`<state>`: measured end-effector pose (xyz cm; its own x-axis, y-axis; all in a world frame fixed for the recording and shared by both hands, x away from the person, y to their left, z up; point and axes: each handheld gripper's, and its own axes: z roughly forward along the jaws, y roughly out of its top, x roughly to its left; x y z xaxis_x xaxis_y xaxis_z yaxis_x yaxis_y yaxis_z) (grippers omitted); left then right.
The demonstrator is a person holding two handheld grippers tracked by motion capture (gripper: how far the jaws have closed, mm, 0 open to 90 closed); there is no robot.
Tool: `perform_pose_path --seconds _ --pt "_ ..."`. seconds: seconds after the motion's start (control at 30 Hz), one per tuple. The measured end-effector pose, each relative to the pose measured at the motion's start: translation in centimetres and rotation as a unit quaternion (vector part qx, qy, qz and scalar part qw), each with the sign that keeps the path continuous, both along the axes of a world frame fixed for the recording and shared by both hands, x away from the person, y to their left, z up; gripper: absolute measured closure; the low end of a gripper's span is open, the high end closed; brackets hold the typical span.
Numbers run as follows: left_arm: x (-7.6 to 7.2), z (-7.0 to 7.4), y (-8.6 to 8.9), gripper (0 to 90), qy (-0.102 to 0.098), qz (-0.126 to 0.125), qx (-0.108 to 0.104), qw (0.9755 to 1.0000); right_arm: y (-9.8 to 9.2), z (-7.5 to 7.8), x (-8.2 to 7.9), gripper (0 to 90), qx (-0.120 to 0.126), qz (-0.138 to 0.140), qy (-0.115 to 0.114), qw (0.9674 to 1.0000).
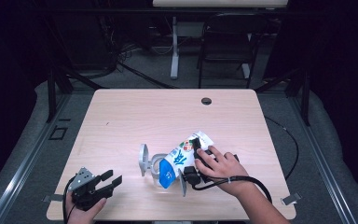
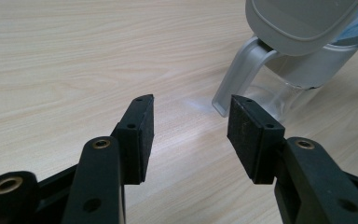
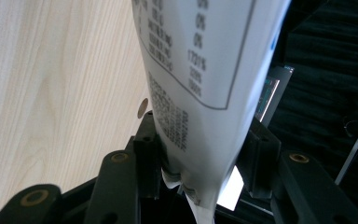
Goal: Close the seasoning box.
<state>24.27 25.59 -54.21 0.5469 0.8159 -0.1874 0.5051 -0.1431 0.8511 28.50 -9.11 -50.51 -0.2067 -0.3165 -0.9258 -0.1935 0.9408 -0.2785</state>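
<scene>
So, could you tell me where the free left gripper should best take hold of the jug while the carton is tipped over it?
Probably the grey handle: a narrow upright loop standing off the jug on the side facing the open left gripper, slim enough for its jaws. Come in level from that side; the right gripper holds the carton tilted over the top, so from above is blocked.

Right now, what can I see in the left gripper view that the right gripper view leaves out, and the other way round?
The left gripper view alone gives the clear pitcher with its grey handle, seen past the left gripper, whose fingers stand apart with nothing between them. The right gripper view alone gives the white carton with its printed panel, clamped in the right gripper, and dark room beyond the table edge. Both share the pale wooden table.
</scene>
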Motion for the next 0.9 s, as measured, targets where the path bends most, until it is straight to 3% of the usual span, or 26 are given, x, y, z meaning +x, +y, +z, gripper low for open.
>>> perform_pose_path --seconds 0.9 --pt "0.01 -0.17 0.02 51.6 0.002 0.0 -0.001 1.0 -0.04 0.03 0.04 56.9 -0.002 0.007 0.001 1.0"
